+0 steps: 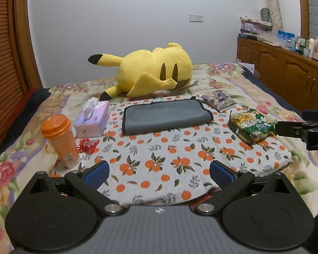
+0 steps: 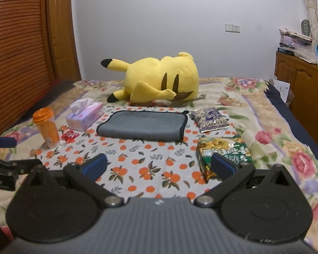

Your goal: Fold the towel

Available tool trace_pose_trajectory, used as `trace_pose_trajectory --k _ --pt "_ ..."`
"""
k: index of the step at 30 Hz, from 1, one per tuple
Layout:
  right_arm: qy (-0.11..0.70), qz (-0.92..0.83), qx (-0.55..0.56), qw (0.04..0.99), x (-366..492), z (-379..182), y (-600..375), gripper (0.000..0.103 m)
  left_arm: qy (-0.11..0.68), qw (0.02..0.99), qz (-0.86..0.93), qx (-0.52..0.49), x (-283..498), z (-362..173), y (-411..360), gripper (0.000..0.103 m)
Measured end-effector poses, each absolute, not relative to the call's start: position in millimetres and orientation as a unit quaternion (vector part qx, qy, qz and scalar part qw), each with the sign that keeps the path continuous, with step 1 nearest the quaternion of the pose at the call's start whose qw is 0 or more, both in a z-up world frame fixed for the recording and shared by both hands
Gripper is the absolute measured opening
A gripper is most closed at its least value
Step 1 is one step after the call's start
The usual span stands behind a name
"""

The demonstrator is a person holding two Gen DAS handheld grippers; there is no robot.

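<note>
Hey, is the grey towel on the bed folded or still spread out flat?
Folded at least once: the grey towel shows doubled black-trimmed edges at its right end, and both grippers are open, away from it.

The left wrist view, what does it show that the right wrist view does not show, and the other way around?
Only the left wrist view shows the bottles along the wooden cabinet top, and the right gripper at its right edge.

Only the right wrist view shows the left gripper, at its left edge.

Both show the grey towel lying flat on the orange-print cloth, the yellow plush, the tissue box, the orange bottle, the red wrapper and two snack bags. Each camera's own gripper is open and empty.
</note>
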State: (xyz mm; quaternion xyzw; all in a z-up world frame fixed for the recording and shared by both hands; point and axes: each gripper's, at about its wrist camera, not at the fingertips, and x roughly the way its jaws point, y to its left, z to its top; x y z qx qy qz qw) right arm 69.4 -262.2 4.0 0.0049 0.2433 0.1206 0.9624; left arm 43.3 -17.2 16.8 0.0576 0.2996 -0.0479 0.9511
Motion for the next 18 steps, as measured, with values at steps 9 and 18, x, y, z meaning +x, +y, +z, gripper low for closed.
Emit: trace_pose_trajectory --k 9,18 --pt "0.253 0.127 0.005 0.959 65 -12 -253 0.103 0.316 0.946 -0.042 0.05 44 -6 -10 0.103" --pt "0.269 0.127 0.002 0.955 65 -31 -248 0.103 0.331 0.941 -0.045 0.048 47 -30 -15 0.103"
